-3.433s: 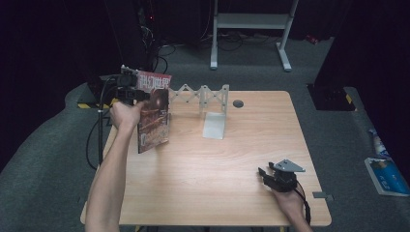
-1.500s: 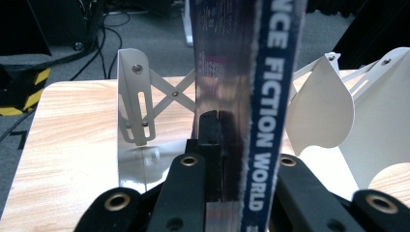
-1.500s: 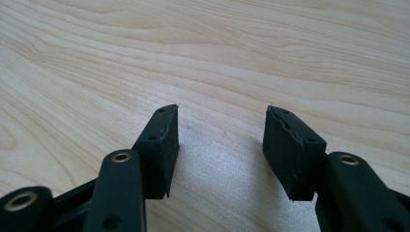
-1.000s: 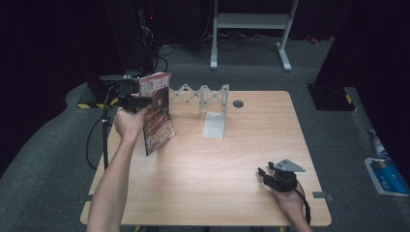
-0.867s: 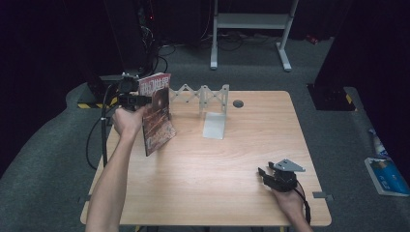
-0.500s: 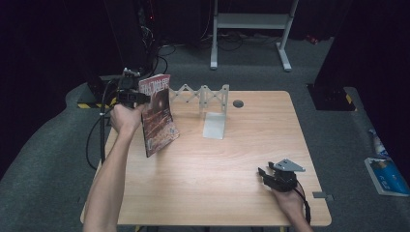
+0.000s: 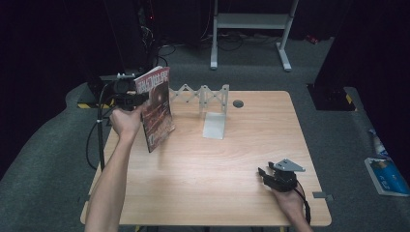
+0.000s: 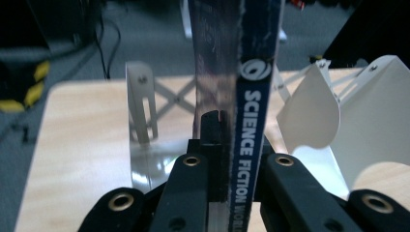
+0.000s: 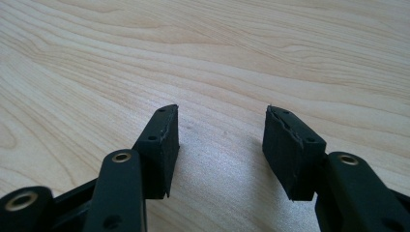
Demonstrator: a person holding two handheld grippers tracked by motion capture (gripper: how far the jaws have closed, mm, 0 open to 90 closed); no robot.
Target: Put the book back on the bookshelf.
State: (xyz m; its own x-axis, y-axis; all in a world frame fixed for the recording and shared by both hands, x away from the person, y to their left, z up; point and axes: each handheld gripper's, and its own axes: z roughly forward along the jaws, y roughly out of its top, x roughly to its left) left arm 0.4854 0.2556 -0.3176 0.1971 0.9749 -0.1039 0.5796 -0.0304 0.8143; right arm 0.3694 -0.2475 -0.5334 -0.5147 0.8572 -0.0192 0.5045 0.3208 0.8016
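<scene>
A: Left gripper point(image 8: 220, 159), jaws first. What do you note?

B: Clenched on the thin red-covered magazine with the blue spine point(image 8: 251, 121). In the left gripper view the spine runs straight up between the two black jaws, white lettering reading "SCIENCE FICTION". From the high view, the magazine point(image 7: 155, 107) stands nearly upright, tilted a little, lifted clear above the far left corner of the pale wooden worktop point(image 7: 193, 174), with the left gripper point(image 7: 129, 99) at its left edge.

A: And beyond it?

B: A white folding scissor-lattice book rack point(image 7: 203, 95) stands along the far edge, just beside the magazine. A white metal bookend point(image 7: 215, 123) sits at its right end, foot flat on the wood. A small dark round grommet point(image 7: 238, 103) lies near, to the right.

A: Right gripper?

B: Right gripper point(image 9: 220, 145) jaws released, gaping, bare wood grain between them. In the high view the right gripper point(image 7: 270, 176) rests low at the near right of the worktop, grey three-cornered plate on top, well apart from the magazine.
</scene>
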